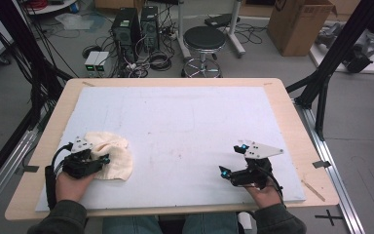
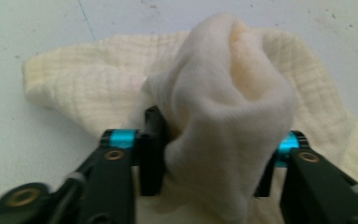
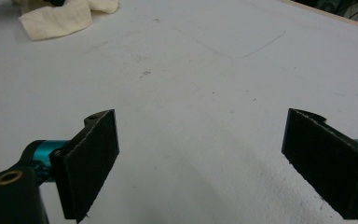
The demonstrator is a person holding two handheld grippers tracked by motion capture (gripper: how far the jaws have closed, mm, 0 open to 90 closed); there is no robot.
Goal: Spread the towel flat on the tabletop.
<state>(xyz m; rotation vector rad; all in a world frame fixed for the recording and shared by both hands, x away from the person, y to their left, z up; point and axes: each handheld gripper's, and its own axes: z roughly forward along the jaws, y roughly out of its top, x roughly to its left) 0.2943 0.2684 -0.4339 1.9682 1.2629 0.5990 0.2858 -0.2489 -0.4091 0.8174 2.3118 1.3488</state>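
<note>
A cream cloth (image 1: 113,155) lies crumpled at the front left of the white board (image 1: 185,122). My left gripper (image 1: 100,159) is shut on a bunched fold of it; in the left gripper view the cloth (image 2: 228,93) bulges up between the two pads, which press on it from both sides, and the rest spreads on the board behind. My right gripper (image 1: 233,158) stands open at the front right with nothing between its jaws. In the right gripper view (image 3: 200,158) the pads stand wide apart over bare board, and the cloth (image 3: 56,18) lies far off at the top left.
The white board lies on a wooden table (image 1: 292,126) whose rim shows all round it. On the floor beyond stand a black stool (image 1: 203,41), two computer towers (image 1: 135,27) with cables, and a cardboard box (image 1: 299,22). Black frame legs (image 1: 328,73) rise at the right.
</note>
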